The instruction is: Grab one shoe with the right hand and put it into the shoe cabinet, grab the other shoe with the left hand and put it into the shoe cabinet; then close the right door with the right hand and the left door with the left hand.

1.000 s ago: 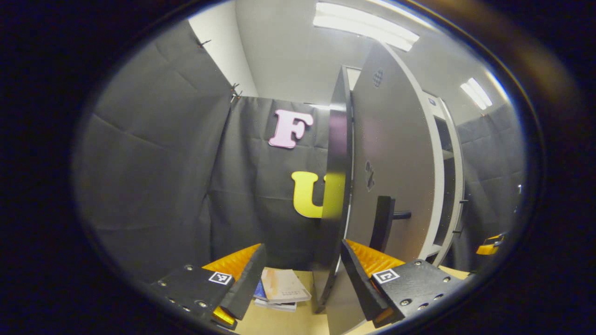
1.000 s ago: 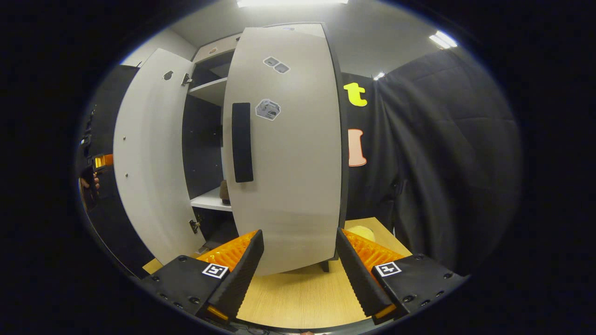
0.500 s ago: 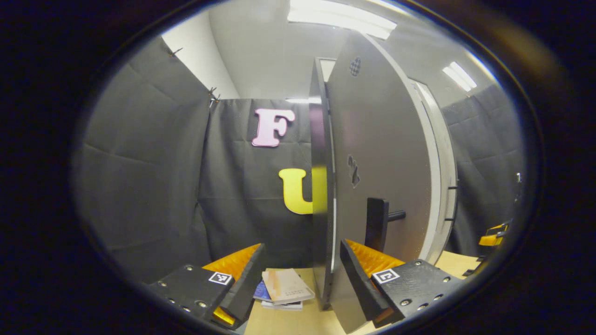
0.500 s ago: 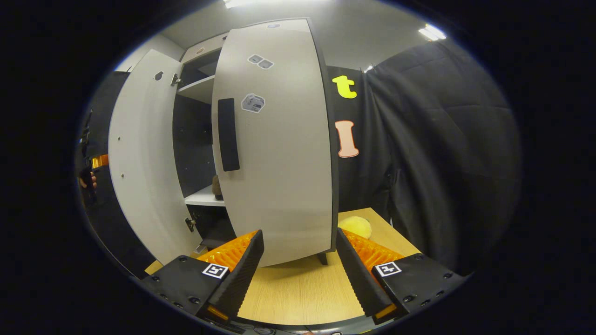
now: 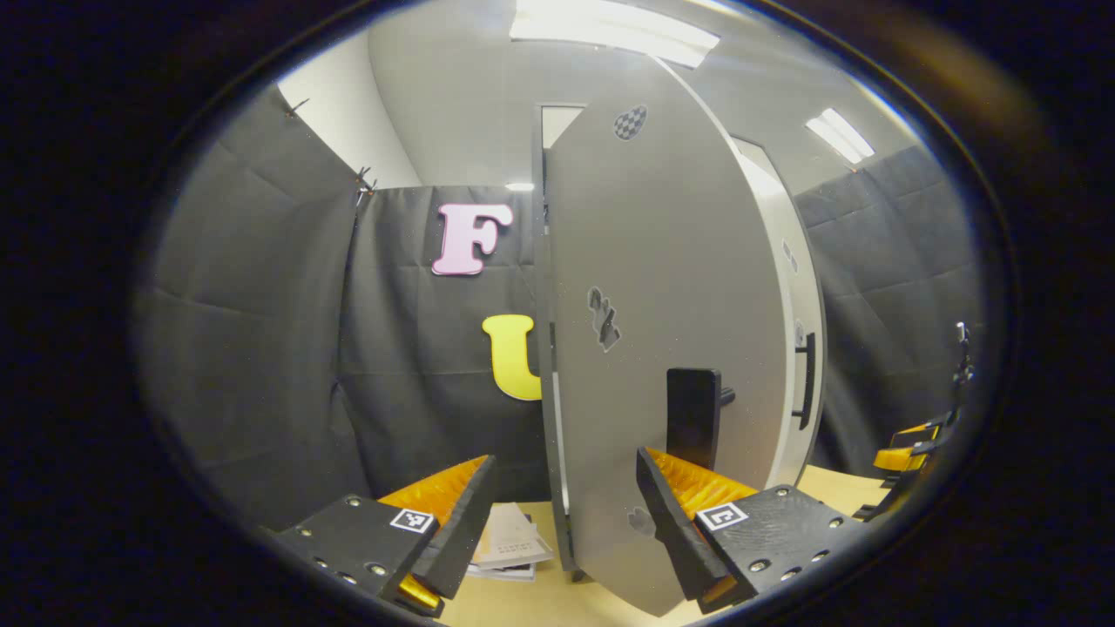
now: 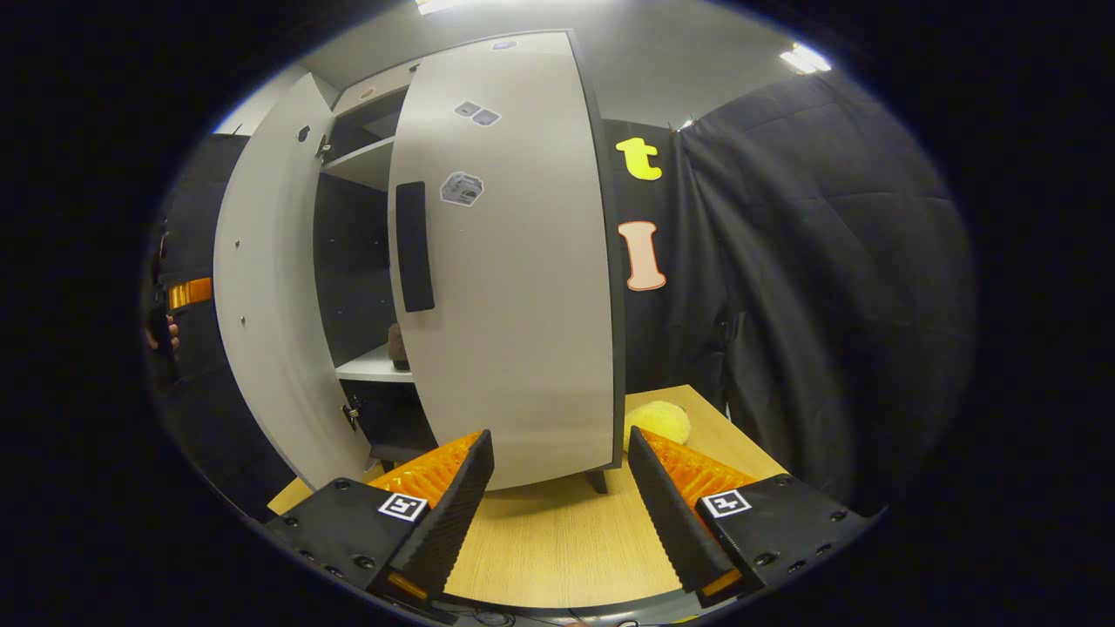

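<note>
Tabletop [image 6: 557, 549], right door [image 6: 514, 287] beyond tool [image 6: 557, 514]

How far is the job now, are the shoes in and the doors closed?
One shoe sits on a shelf in the cabinet; the other I cannot see. Both doors are still ajar: the left gripper is against the left door, the right gripper faces the right door.

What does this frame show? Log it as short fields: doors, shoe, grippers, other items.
left door: part open, left gripper straddling its edge
right door: part open
shoe: on a cabinet shelf, mostly hidden
left gripper: open
right gripper: open, holding nothing, short of the right door
other items: booklets on the table; yellow ball by the cabinet
</note>
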Demonstrator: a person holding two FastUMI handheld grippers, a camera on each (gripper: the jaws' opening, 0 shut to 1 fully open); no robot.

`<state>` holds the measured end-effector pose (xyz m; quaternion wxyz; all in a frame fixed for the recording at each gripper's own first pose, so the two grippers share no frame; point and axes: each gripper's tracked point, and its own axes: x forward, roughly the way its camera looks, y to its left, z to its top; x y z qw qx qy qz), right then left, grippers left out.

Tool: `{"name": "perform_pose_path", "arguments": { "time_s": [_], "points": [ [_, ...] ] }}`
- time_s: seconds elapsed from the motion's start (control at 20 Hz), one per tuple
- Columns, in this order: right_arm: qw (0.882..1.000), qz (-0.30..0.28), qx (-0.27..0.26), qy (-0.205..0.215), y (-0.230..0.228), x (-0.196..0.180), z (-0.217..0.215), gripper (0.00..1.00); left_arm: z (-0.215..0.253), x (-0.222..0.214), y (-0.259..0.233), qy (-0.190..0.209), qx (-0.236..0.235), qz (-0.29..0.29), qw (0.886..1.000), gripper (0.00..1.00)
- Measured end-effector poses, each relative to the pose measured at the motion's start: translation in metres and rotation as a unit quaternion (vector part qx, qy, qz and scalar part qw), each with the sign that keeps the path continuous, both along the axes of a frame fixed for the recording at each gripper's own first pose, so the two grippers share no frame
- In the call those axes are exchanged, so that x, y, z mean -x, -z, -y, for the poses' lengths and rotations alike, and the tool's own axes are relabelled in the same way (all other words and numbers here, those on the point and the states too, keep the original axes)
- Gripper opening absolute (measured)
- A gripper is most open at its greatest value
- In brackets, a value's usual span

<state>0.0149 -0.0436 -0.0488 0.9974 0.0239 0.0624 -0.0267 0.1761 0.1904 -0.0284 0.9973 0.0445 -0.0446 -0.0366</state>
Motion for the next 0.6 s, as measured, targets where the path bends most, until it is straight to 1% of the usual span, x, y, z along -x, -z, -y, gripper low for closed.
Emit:
{"name": "perform_pose_path", "arguments": {
  "time_s": [0.15,0.25,0.3,0.35,0.5,0.6],
  "points": [
    [1.000,0.001,-0.002,0.011,0.001,0.003,0.008,0.98,0.018,-0.008,-0.003,0.010,0.006,0.006,1.000,0.93],
    [1.000,0.002,-0.003,0.019,0.001,0.004,0.012,0.98,0.032,-0.012,0.000,0.020,0.007,0.006,1.000,0.88],
    [1.000,0.002,-0.004,0.022,0.000,0.004,0.013,0.98,0.040,-0.015,-0.001,0.026,0.004,0.008,1.000,0.93],
    [1.000,0.002,-0.004,0.024,0.000,0.005,0.014,0.99,0.049,-0.019,0.000,0.033,0.002,0.011,0.999,0.93],
    [1.000,0.000,0.000,0.031,-0.001,0.006,0.015,0.98,0.083,-0.029,0.001,0.068,0.012,0.015,0.998,0.98],
    [0.999,0.006,0.005,0.033,-0.004,0.006,0.017,0.98,0.095,-0.030,0.001,0.076,0.018,0.017,0.997,1.00]
  ]
}}
